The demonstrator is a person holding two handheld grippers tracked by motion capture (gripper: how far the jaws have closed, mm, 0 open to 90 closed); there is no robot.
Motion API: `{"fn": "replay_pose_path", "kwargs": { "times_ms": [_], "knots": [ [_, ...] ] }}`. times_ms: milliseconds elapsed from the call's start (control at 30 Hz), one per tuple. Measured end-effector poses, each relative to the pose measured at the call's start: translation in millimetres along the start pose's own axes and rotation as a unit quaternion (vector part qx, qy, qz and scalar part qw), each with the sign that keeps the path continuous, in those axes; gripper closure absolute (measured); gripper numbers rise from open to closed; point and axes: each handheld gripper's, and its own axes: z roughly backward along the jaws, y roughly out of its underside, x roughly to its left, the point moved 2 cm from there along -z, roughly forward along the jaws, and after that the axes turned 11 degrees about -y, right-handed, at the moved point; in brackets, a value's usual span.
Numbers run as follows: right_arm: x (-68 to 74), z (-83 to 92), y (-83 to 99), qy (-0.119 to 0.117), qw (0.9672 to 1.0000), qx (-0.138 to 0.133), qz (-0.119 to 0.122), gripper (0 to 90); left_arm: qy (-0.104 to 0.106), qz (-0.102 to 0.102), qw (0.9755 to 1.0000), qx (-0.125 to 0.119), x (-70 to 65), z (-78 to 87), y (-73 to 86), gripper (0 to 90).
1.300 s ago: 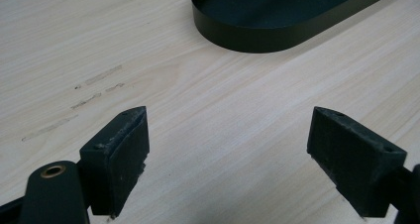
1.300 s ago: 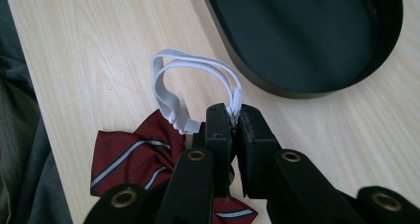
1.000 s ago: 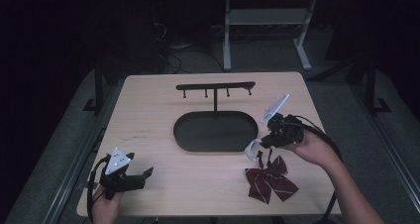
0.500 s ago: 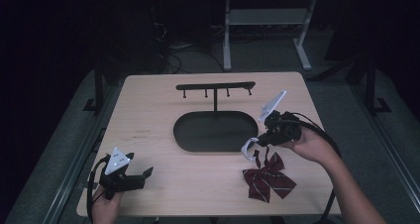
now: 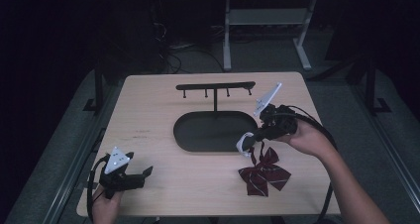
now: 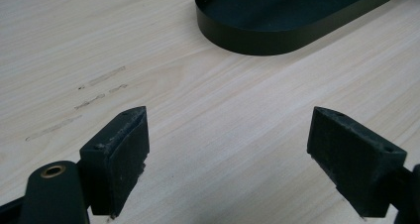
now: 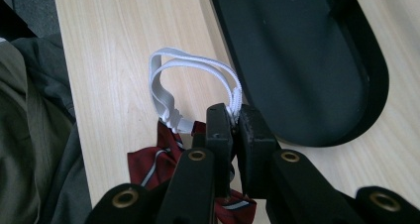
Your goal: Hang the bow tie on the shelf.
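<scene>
Bow tie (image 5: 262,174): one, dark red with pale stripes, near the table's front right corner; its upper end now rises off the wood where a second ago it lay lower.
Strap (image 7: 190,87): one white loop, pinched at one end; likely elastic, though the view is too poor to be sure.
Right gripper (image 5: 247,140): jaws closed on the strap, now higher and closer to the tray's right end; the lift looks under way.
Left gripper (image 6: 230,144): jaws wide apart, holding nothing, unmoved at the front left corner.
Tray (image 5: 198,140): one, black oval, mid-table.
Rack (image 5: 216,86): one, four pegs, behind the tray.
</scene>
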Motion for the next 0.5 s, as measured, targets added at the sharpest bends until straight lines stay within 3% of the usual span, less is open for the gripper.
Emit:
{"fn": "replay_pose_path", "kwargs": {
  "times_ms": [500],
  "knots": [
    [-3.7, 3.9, -22.4, 0.0, 0.9999, 0.003, 0.011, 84.0, 0.001, -0.005, 1.0, 0.001, 0.2, 0.3, 0.4, 16.1]
  ]
}}
